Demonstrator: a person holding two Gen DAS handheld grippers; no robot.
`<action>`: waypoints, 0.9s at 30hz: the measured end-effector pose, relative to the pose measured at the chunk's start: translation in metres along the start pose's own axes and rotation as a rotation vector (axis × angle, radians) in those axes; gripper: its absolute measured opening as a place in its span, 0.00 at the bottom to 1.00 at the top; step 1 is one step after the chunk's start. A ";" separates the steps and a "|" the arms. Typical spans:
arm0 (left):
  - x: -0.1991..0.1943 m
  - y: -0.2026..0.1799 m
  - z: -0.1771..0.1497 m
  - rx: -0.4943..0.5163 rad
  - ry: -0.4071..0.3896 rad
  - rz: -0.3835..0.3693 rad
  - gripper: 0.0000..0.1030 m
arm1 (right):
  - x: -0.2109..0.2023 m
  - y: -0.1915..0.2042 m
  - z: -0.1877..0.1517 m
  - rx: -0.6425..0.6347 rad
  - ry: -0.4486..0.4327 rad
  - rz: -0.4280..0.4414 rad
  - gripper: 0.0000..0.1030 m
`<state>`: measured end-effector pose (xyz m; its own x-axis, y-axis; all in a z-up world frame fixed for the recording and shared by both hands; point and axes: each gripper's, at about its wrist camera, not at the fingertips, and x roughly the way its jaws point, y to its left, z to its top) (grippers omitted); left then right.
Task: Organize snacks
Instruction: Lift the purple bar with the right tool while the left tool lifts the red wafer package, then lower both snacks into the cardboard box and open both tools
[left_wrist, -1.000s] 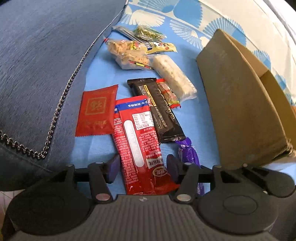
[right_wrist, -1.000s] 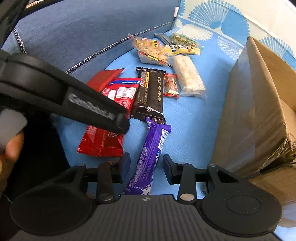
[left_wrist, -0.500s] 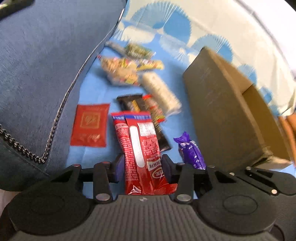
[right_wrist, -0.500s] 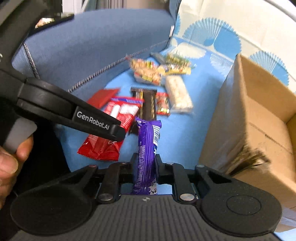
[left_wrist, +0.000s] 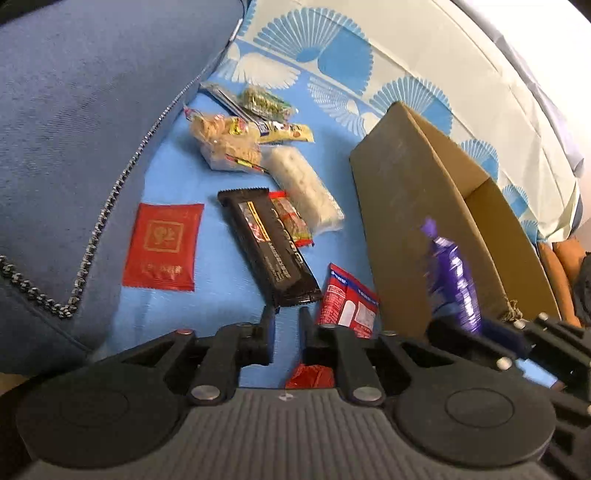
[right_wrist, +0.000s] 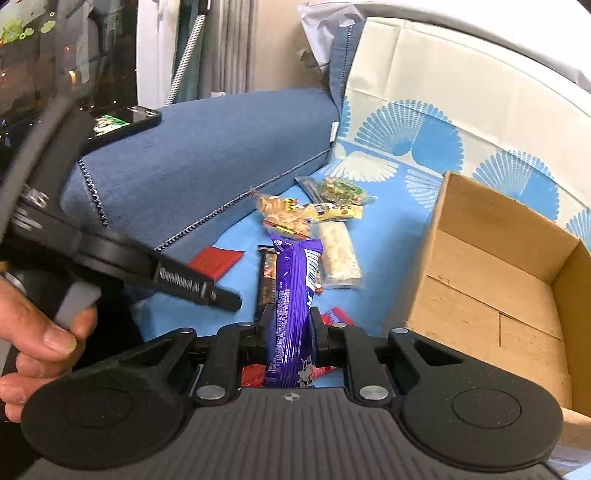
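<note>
Beside the cardboard box (right_wrist: 491, 280), the right tool (right_wrist: 290, 325) clamps the purple bar (right_wrist: 293, 291); the left tool (left_wrist: 286, 325), just narrowed, holds nothing.

The cardboard box (right_wrist: 491, 295) stands open at the top, at 3 o'clock of the snack spread in the right wrist view; its inside looks bare, so entry from above is free. Its tall near wall (left_wrist: 406, 229) blocks any level approach from the snacks. At 9 o'clock the blue cushion (left_wrist: 92, 129) rises as a barrier along the sheet (left_wrist: 218, 258). Between cushion and box, packets crowd the sheet from 12 o'clock to centre: the black bar (left_wrist: 269, 247), the white roll (left_wrist: 303, 192), the red sachet (left_wrist: 162, 245). Bare strips of sheet lie between sachet and bar, and between roll and box.
</note>
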<state>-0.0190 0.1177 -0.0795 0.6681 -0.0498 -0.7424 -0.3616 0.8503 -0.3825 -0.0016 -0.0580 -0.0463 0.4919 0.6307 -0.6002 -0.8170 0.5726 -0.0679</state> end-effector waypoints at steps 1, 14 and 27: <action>0.002 -0.003 0.000 0.008 0.005 -0.017 0.29 | 0.000 -0.001 -0.001 0.004 -0.003 -0.002 0.17; 0.041 -0.077 -0.041 0.403 0.022 0.051 0.81 | -0.046 -0.054 0.007 0.166 -0.156 -0.031 0.17; 0.048 -0.088 -0.051 0.532 -0.036 0.086 0.49 | -0.060 -0.089 -0.007 0.273 -0.190 -0.058 0.17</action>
<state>0.0120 0.0139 -0.1097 0.6759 0.0415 -0.7358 -0.0428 0.9989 0.0170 0.0398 -0.1504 -0.0100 0.6031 0.6647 -0.4410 -0.6880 0.7132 0.1342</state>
